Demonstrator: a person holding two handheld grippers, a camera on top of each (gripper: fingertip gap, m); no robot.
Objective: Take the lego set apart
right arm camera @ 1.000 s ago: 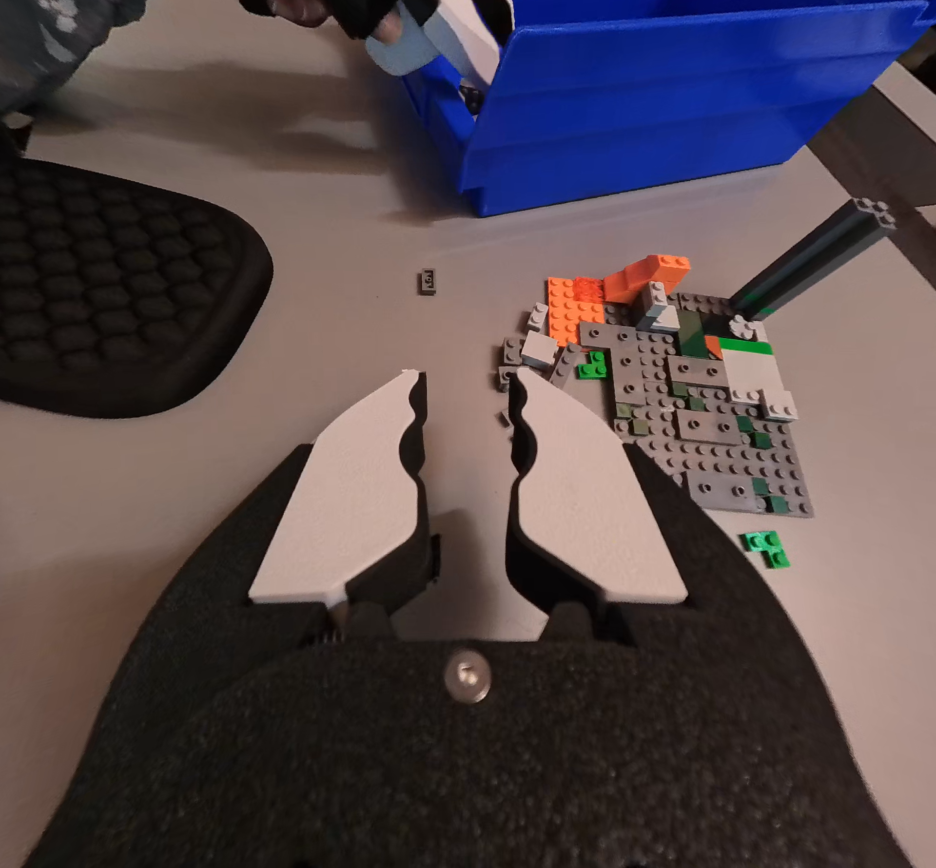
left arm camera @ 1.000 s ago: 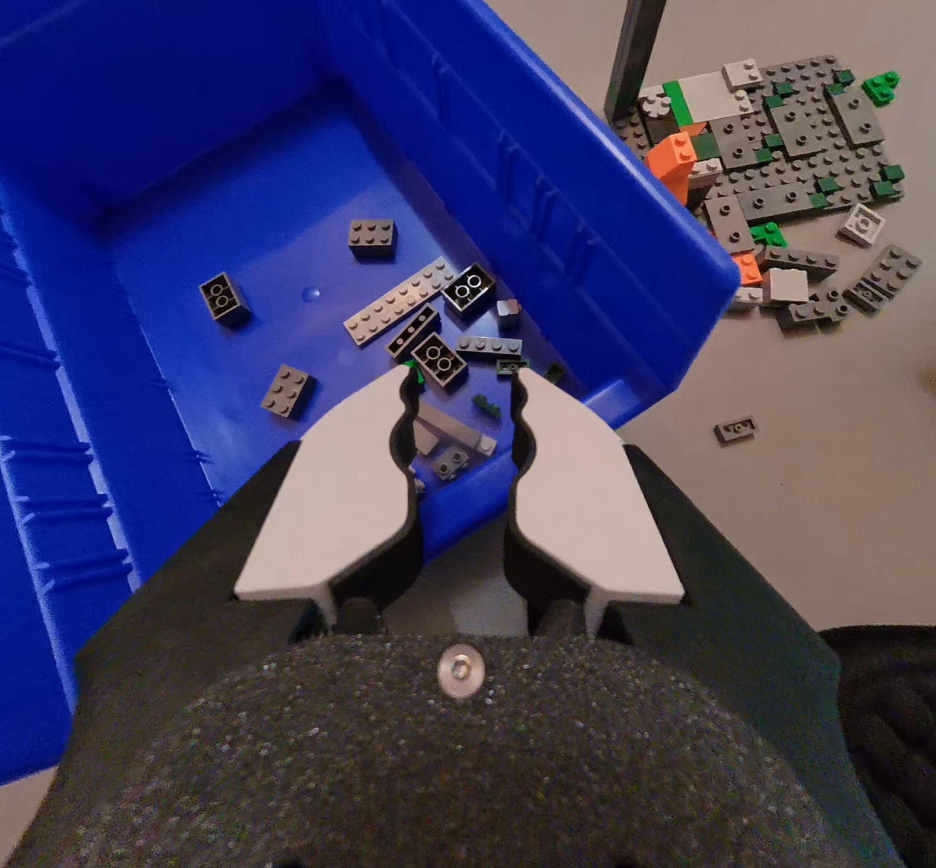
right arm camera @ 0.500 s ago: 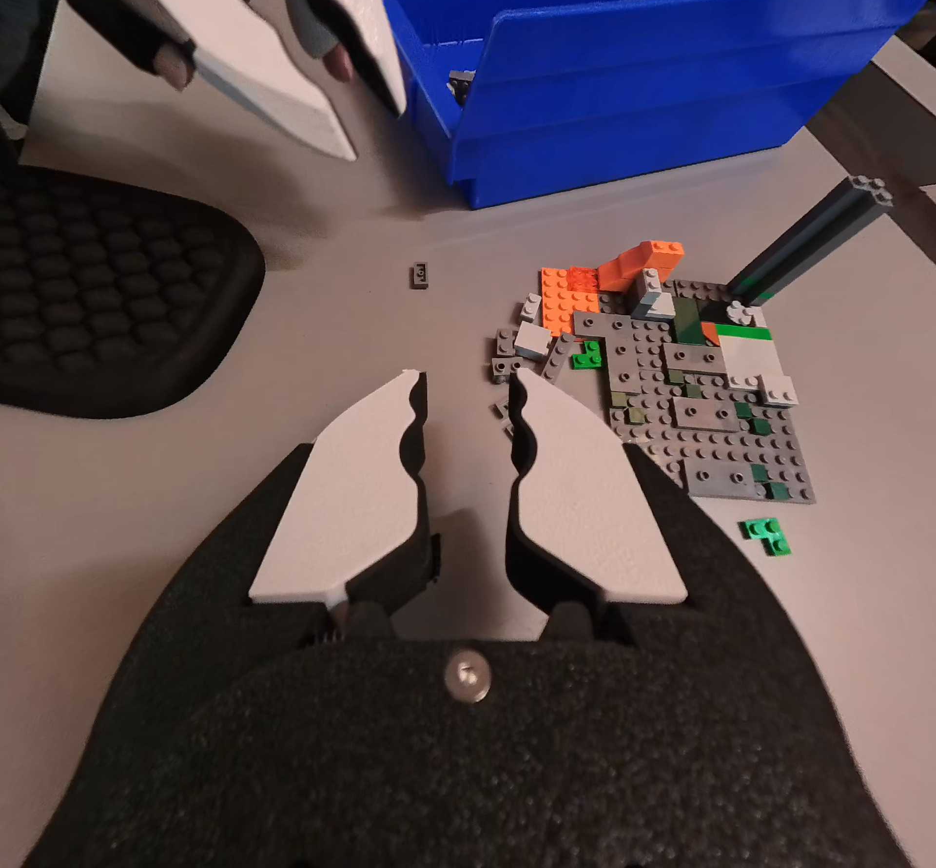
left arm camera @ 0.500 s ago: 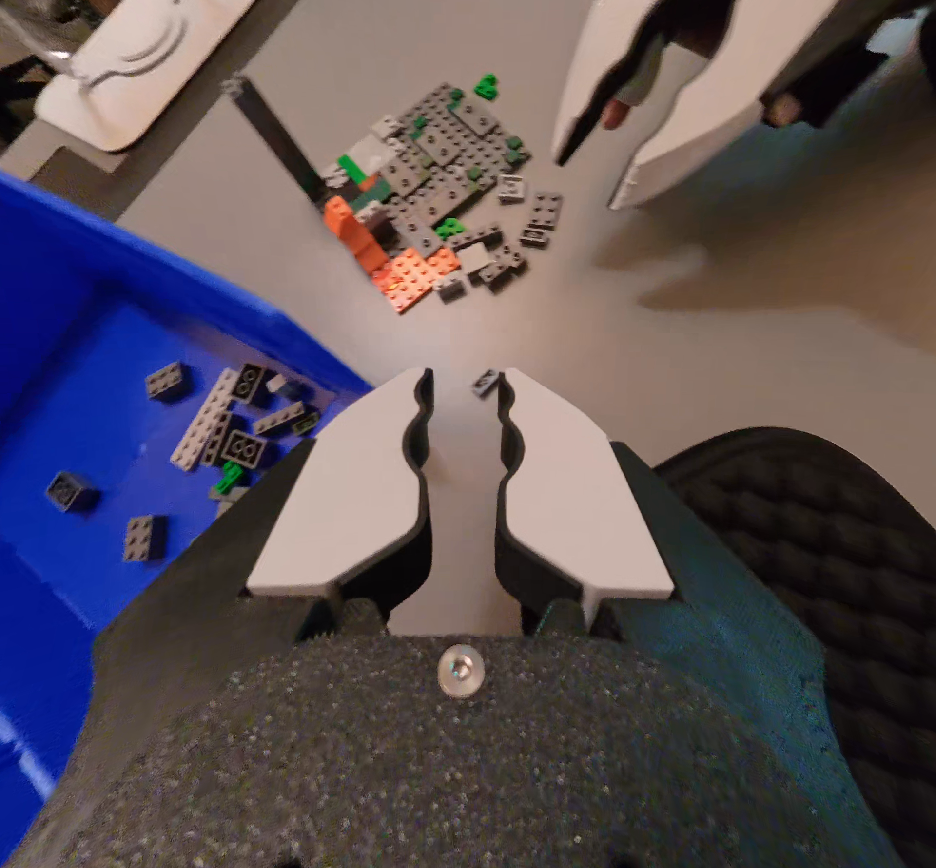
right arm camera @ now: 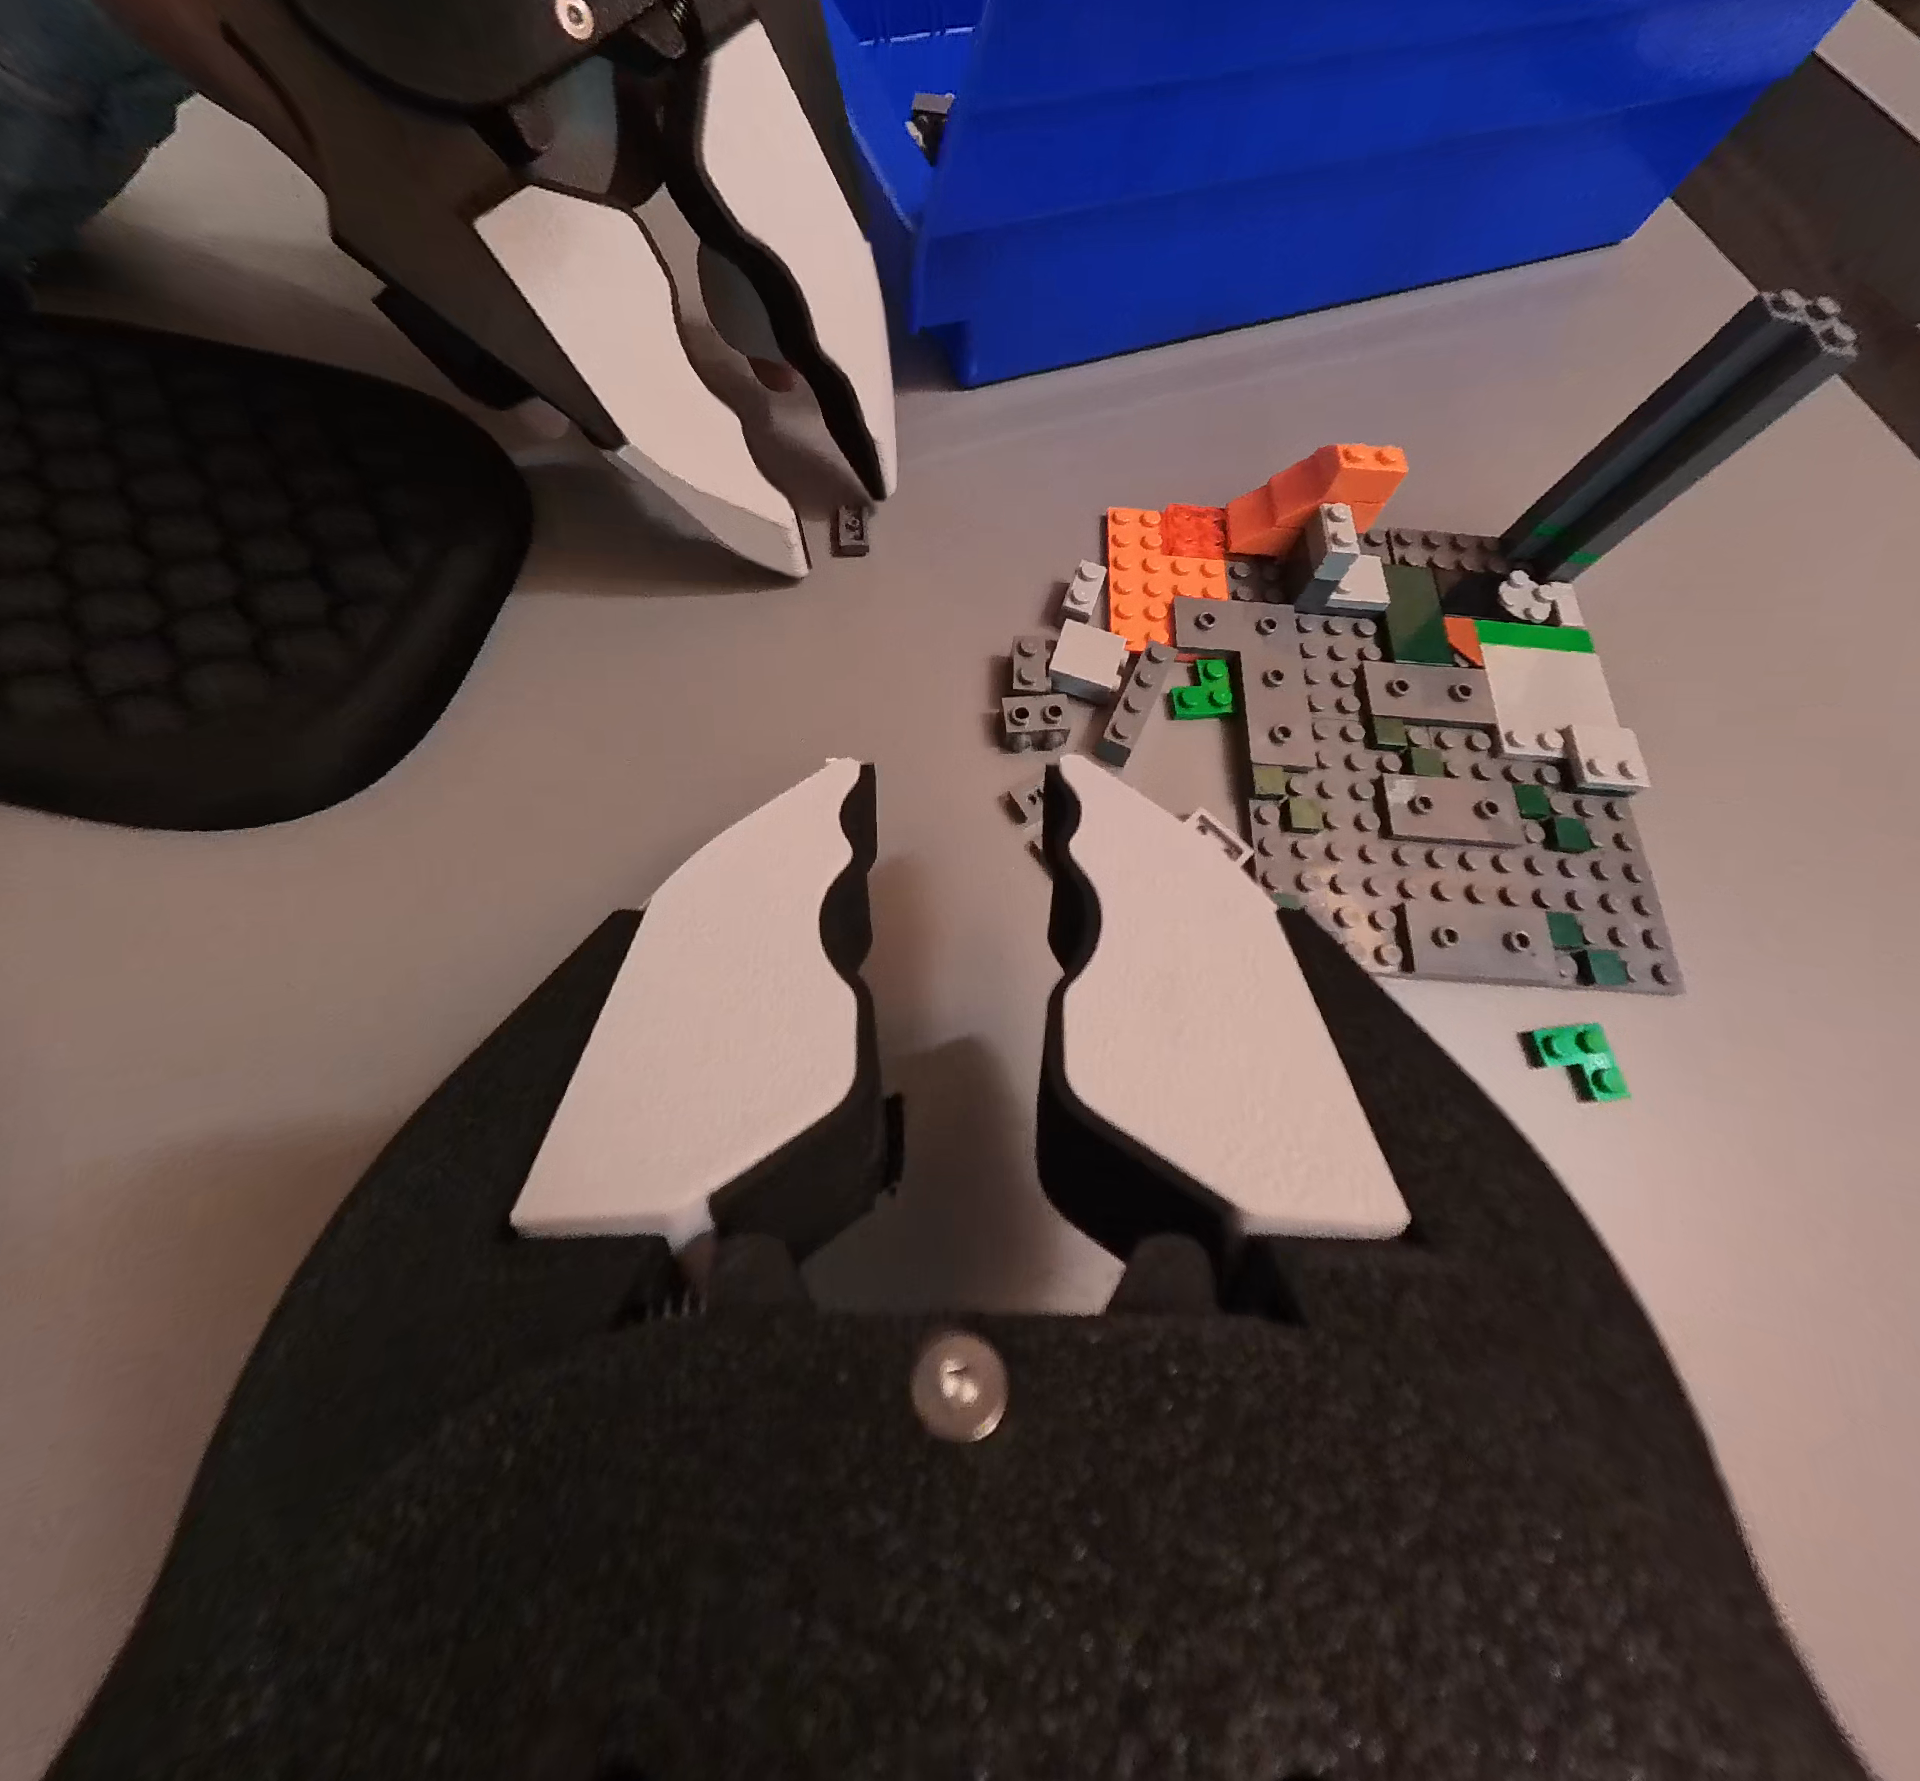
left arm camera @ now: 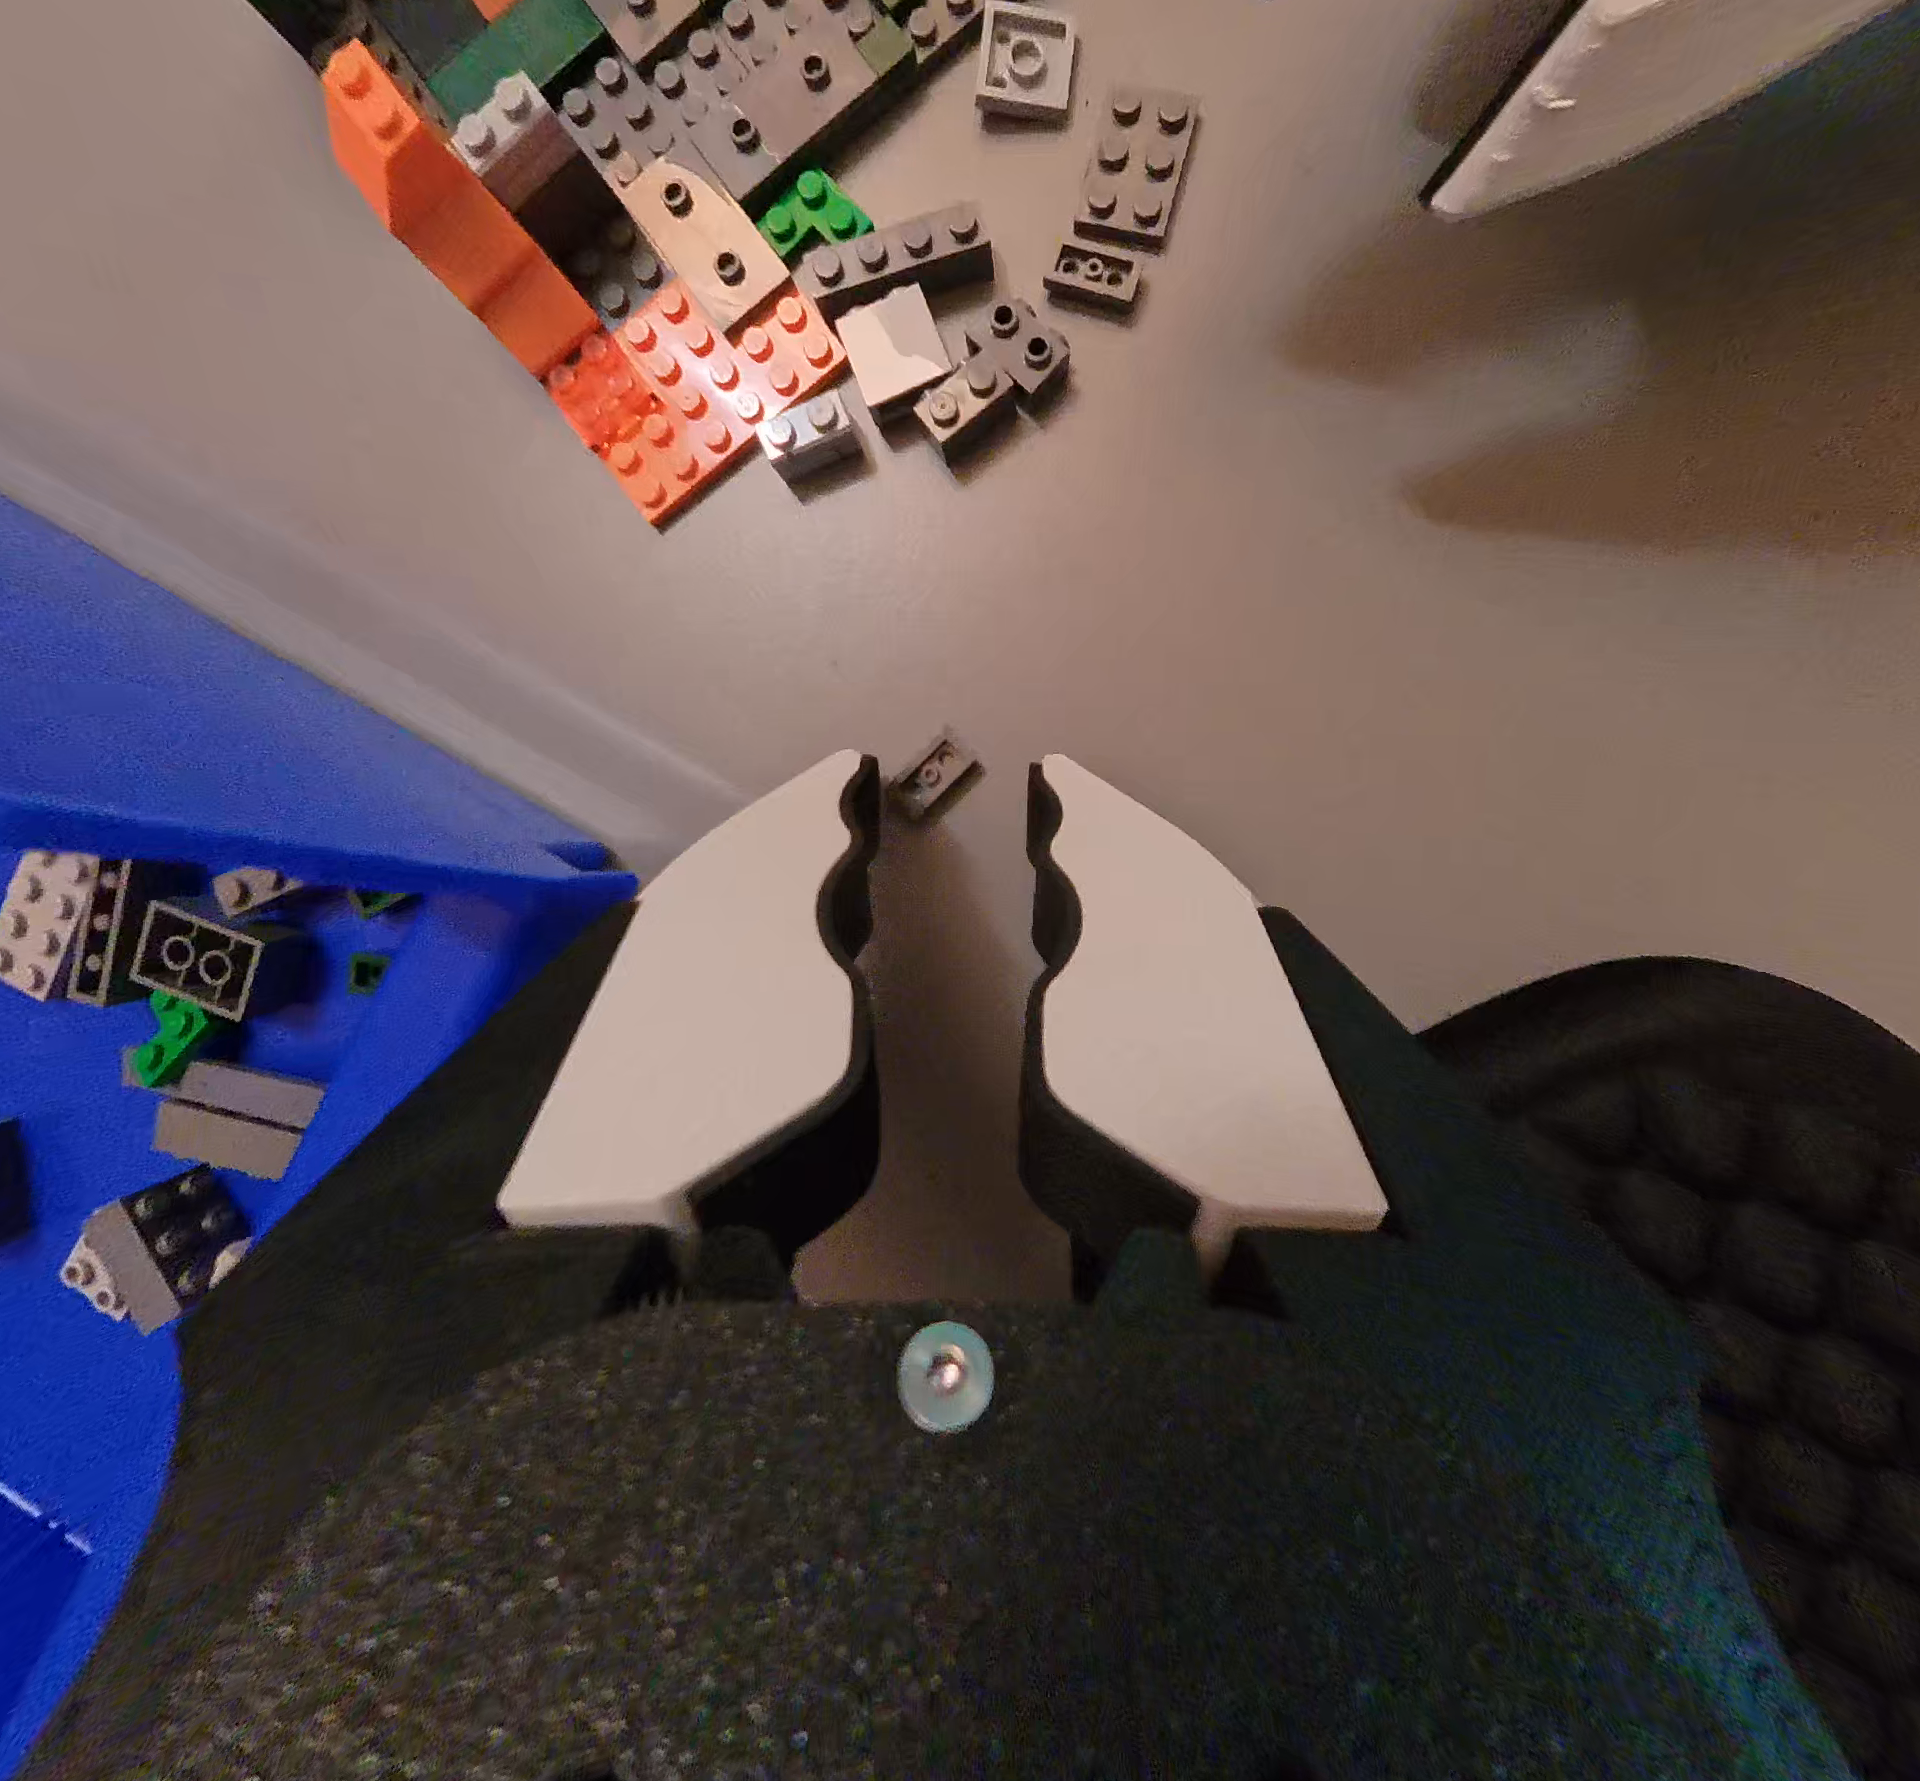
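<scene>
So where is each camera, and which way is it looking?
Left wrist view: rides the left gripper, facing down at a small dark plate on the table; its own open fingers show.
Right wrist view: rides the right gripper, facing across the table toward the blue bin; its own open fingers show.
Both see the lego set, plate and bin.

Left gripper (right arm camera: pixel 842 521) (parted) straddles small dark plate (right arm camera: pixel 851 526).
</scene>
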